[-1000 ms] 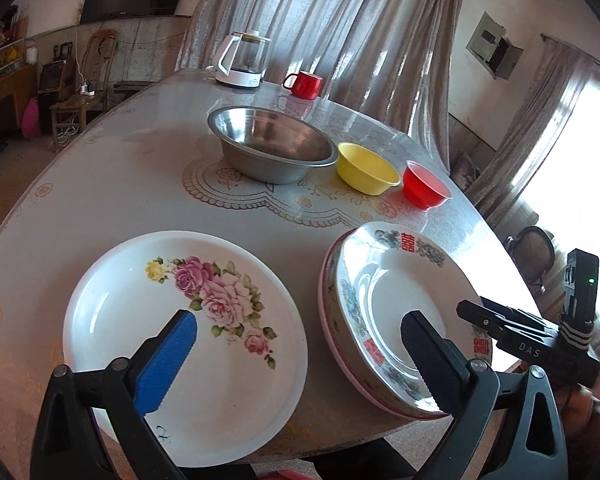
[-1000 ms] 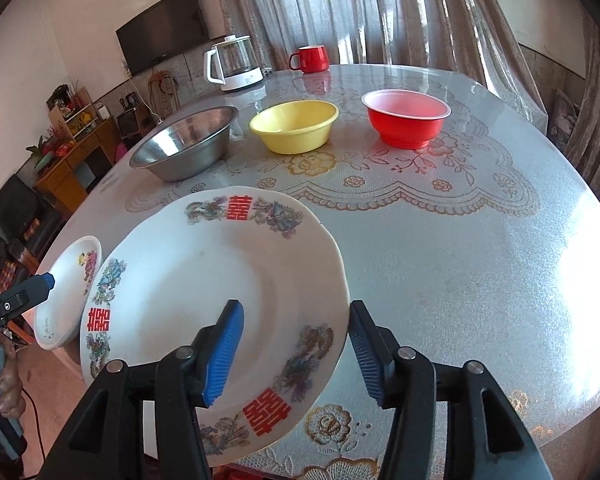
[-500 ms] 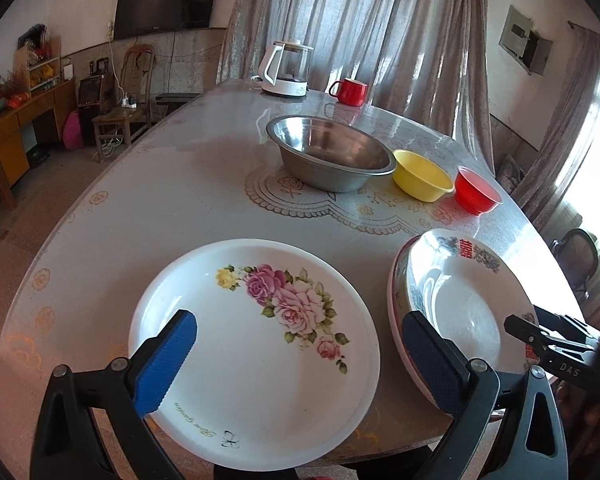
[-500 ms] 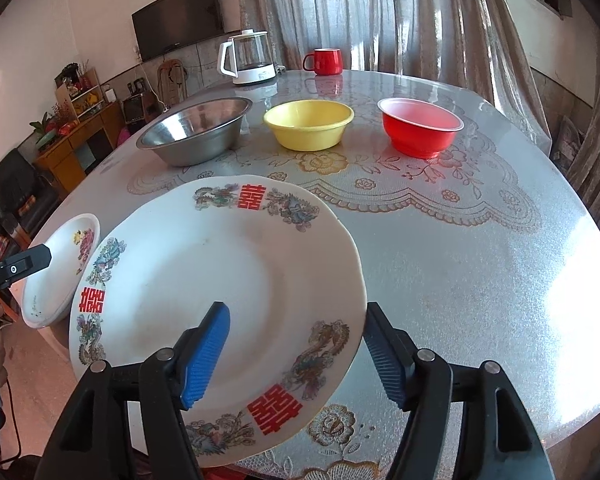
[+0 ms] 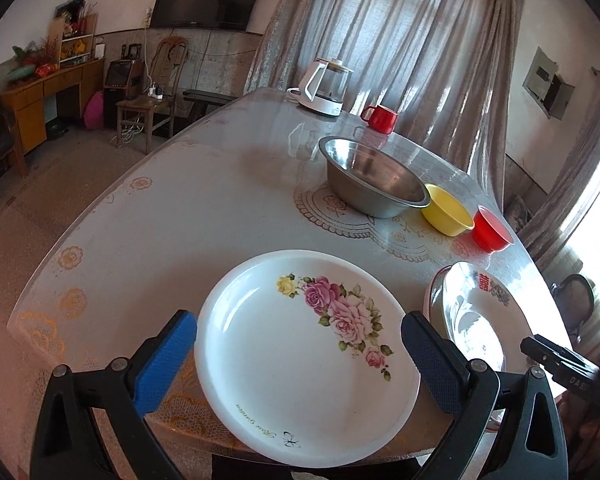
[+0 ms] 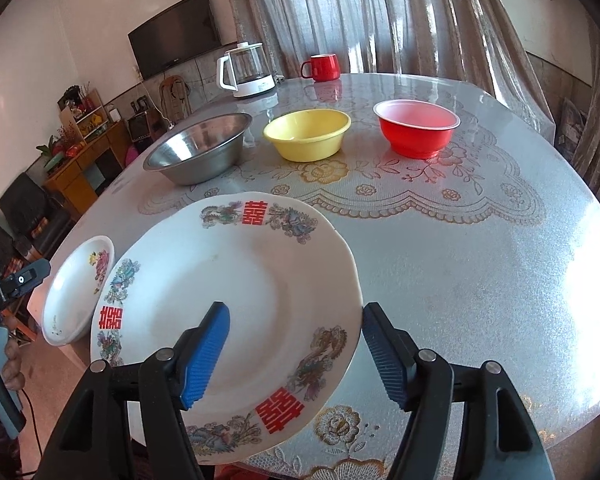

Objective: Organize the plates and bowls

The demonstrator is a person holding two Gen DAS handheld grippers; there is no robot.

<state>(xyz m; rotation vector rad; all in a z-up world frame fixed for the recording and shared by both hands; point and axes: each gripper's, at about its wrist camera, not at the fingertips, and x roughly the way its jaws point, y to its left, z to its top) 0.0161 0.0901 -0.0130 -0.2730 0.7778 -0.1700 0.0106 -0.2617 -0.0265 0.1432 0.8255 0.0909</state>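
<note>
While the left gripper (image 5: pixel 300 364) hangs low over the near edge of the table (image 5: pixel 188 216), its jaws stand wide apart with the rose plate (image 5: pixel 296 360) lying flat between and beneath them, the blue pad at 9 o'clock of the plate and the dark pad at 3 o'clock; neither pad clearly touches the rim. At 2 o'clock from this plate sits the plate with red double-happiness characters (image 5: pixel 476 320), and past it the tip of the right gripper shows at the frame's right edge.

In the right wrist view the right gripper (image 6: pixel 296 348) points forward and slightly down over the characters plate (image 6: pixel 236 300), jaws apart: the left blue pad rests above the plate's white centre, the right pad just outside the rim at 4 o'clock. I cannot tell whether either pad touches it. The rose plate (image 6: pixel 80 288) lies at 9 o'clock, overhanging the table edge, with the left gripper's handle and a hand (image 6: pixel 10 360) beyond it.

Farther back, from 11 to 1 o'clock, stand a steel bowl (image 6: pixel 198 148), a yellow bowl (image 6: pixel 308 132) and a red bowl (image 6: pixel 416 124) in a row, well apart from the plates. Behind them are a kettle (image 6: pixel 246 70) and a red mug (image 6: pixel 322 67), before the curtains (image 6: pixel 380 12).
</note>
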